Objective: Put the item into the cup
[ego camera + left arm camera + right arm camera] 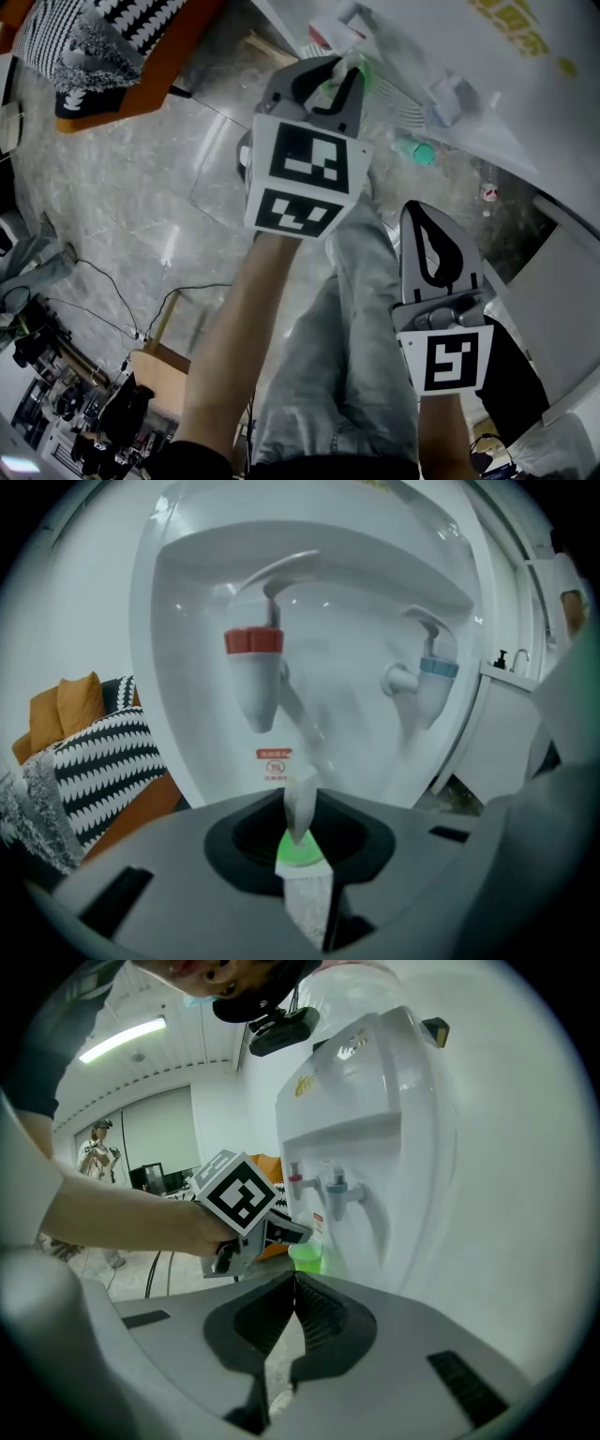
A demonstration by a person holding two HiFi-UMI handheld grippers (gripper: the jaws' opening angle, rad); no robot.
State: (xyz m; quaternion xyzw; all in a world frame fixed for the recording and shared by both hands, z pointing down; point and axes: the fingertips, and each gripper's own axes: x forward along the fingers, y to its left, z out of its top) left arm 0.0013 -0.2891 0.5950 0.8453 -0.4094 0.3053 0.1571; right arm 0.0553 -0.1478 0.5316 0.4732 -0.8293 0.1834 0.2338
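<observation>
A translucent green cup (307, 1256) is pinched by its wall in my left gripper (305, 878), which is shut on it. In the left gripper view the green cup (300, 848) shows edge-on between the jaws, below and a little right of the red tap (254, 641) of a white water dispenser (328, 564). From the head view my left gripper (343, 73) reaches up to the dispenser (487, 84). My right gripper (427, 217) hangs lower and to the right, away from the cup. Its jaws (291, 1283) are shut with nothing between them.
A blue tap (437, 667) sits right of the red one. An orange sofa with black-and-white cushions (94, 761) stands to the left of the dispenser. Cables (122, 300) and gear lie on the marble floor at lower left. A person (98, 1152) stands far back.
</observation>
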